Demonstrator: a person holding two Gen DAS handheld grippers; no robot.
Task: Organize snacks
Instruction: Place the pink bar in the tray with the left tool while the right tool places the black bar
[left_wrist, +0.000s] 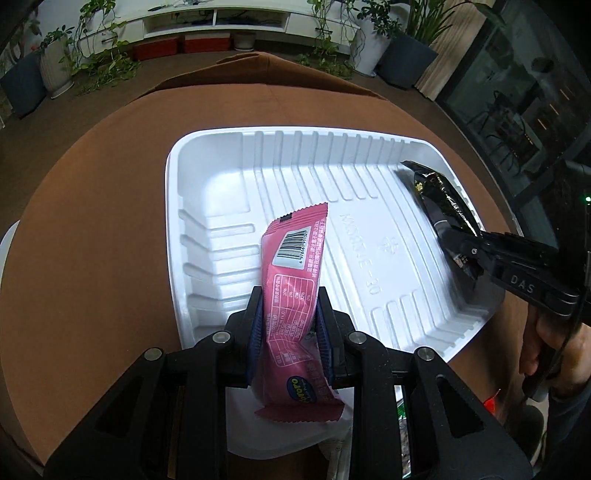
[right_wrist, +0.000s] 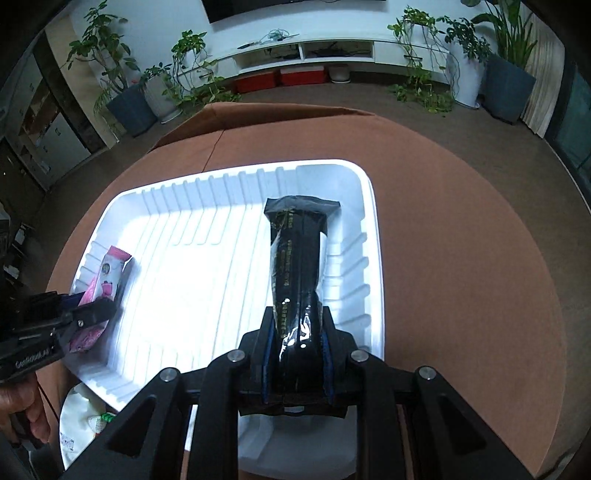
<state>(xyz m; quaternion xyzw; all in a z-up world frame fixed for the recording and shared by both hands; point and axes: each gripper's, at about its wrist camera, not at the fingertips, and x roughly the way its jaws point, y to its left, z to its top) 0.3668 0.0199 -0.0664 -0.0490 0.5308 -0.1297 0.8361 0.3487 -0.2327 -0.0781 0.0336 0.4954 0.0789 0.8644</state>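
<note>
A white ribbed plastic tray (left_wrist: 295, 147) lies on the round brown table. My left gripper (left_wrist: 290, 295) is shut on a pink snack pack (left_wrist: 295, 266), which hangs barcode side up over the tray's near left part. In the right wrist view the same pink pack (right_wrist: 110, 273) and left gripper (right_wrist: 92, 314) sit at the tray's (right_wrist: 184, 192) left wall. My right gripper (right_wrist: 297, 314) is shut on a long black snack pack (right_wrist: 299, 251), whose far end reaches along the tray's right side. From the left wrist view, the black pack (left_wrist: 443, 199) and right gripper (left_wrist: 458, 240) are at the tray's right rim.
The brown table (left_wrist: 92, 221) extends around the tray on all sides. More snack packets and a white bag (right_wrist: 81, 417) lie near the front edge, below the tray. A hand (left_wrist: 554, 350) holds the right gripper. Potted plants and a white shelf stand far behind.
</note>
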